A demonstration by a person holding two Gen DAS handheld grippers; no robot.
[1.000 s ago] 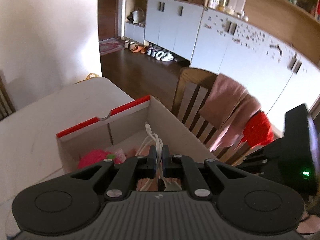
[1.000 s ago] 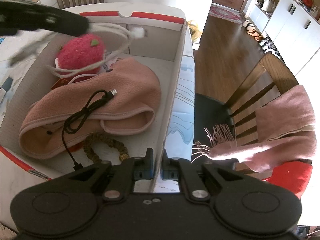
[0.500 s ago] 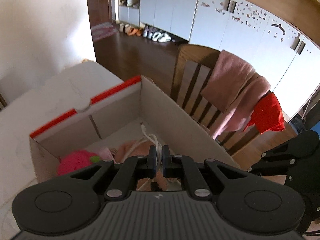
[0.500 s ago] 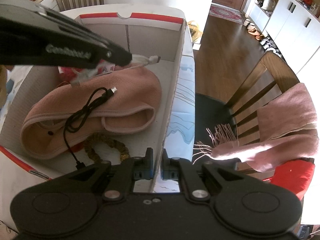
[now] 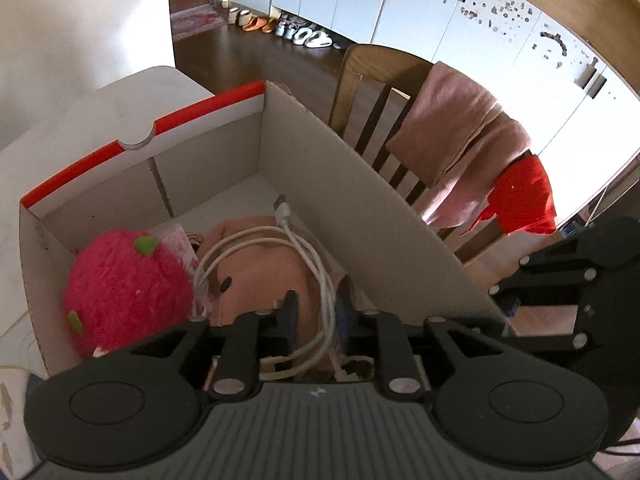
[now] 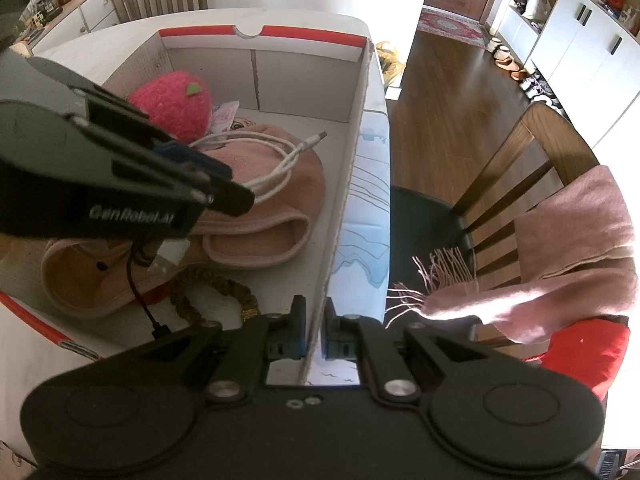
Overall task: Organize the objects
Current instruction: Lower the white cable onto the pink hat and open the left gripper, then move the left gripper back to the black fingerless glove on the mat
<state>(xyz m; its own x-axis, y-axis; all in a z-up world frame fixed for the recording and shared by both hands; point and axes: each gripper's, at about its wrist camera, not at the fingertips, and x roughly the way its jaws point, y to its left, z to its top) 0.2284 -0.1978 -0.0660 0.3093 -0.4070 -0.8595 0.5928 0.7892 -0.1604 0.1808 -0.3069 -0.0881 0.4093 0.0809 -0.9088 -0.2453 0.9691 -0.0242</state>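
**A:** Where does the white USB cable point(image 5: 304, 256) sit at this moment?

**B:** It is inside the cardboard box point(image 6: 352, 148), coiled loosely on top of the pink fleece hat point(image 6: 280, 216). One plug points toward the far end wall with the red rim. The near part of the coil runs between the fingers of the left gripper point(image 5: 318, 312), which reaches down into the box.

**A:** Is that gripper clamping it?

**B:** No. Its jaws have just been opening, and there is a visible gap on either side of the cable strands, so the cable lies loose between them.

**A:** And the right gripper point(image 6: 316, 332)?

**B:** It is clenched on the box's long side wall, one finger inside and one outside, at the near end.

**A:** What else is in the box?

**B:** A fuzzy pink strawberry plush point(image 5: 128, 292) sits beside the hat, toward the far corner, touching the white coil. A black cable point(image 6: 140, 292) trails over the hat's near end, and a braided olive ring point(image 6: 216, 292) lies on the box floor next to it.

**A:** Around the box?

**B:** It stands on a white table point(image 6: 372, 240). Just beside it is a wooden chair point(image 6: 532, 172) draped with a pink scarf point(image 6: 576, 248).
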